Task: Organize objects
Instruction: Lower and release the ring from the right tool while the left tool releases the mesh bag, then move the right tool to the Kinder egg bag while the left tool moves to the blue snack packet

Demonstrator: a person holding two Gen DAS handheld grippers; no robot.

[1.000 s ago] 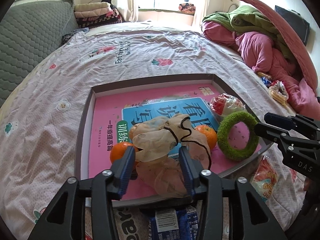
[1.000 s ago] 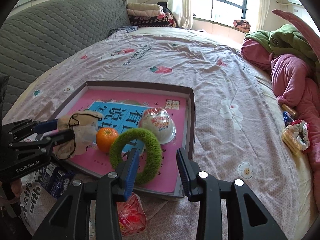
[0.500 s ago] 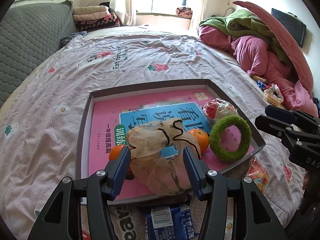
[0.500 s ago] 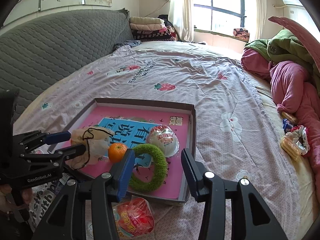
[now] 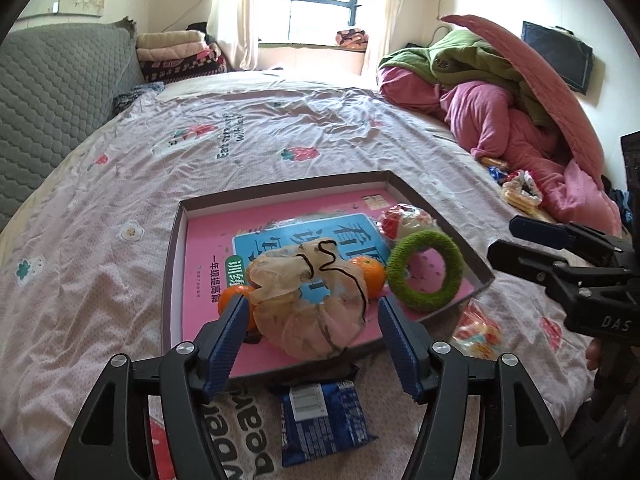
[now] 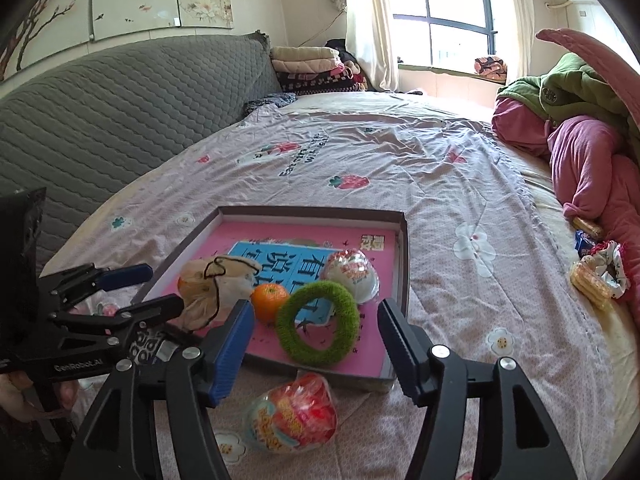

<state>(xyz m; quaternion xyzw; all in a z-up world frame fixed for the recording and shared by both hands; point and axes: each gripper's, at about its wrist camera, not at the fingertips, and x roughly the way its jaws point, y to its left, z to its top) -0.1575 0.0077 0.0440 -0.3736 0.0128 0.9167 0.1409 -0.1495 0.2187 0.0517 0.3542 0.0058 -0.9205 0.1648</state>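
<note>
A shallow brown tray [image 5: 280, 188] [image 6: 312, 210] lies on the bed with a pink book in it. On the book rest a beige crumpled pouch with a black cord [image 5: 312, 312] [image 6: 216, 284], two oranges [image 5: 370, 274] [image 6: 270, 296], a green fuzzy ring [image 5: 424, 270] [image 6: 348, 320] and a wrapped red-and-white snack [image 5: 404, 220] [image 6: 352, 274]. My left gripper [image 5: 312, 314] [image 6: 160, 286] hovers at the tray's near edge, its jaws opening on either side of the pouch without touching it. My right gripper [image 6: 316, 312] [image 5: 506, 236] is also opening, its pads clear of the ring.
A red snack bag [image 6: 292, 412] [image 5: 476, 326] and a blue packet [image 5: 324, 416] lie on the sheet in front of the tray. Pink and green bedding [image 5: 500, 112] is heaped at the right, with more snacks [image 6: 596, 276] beside it. A grey headboard [image 6: 120, 120] runs along the left.
Both grippers have spread their jaws wider and drawn back and upward from the tray. The pouch and the green ring stay lying in the tray.
</note>
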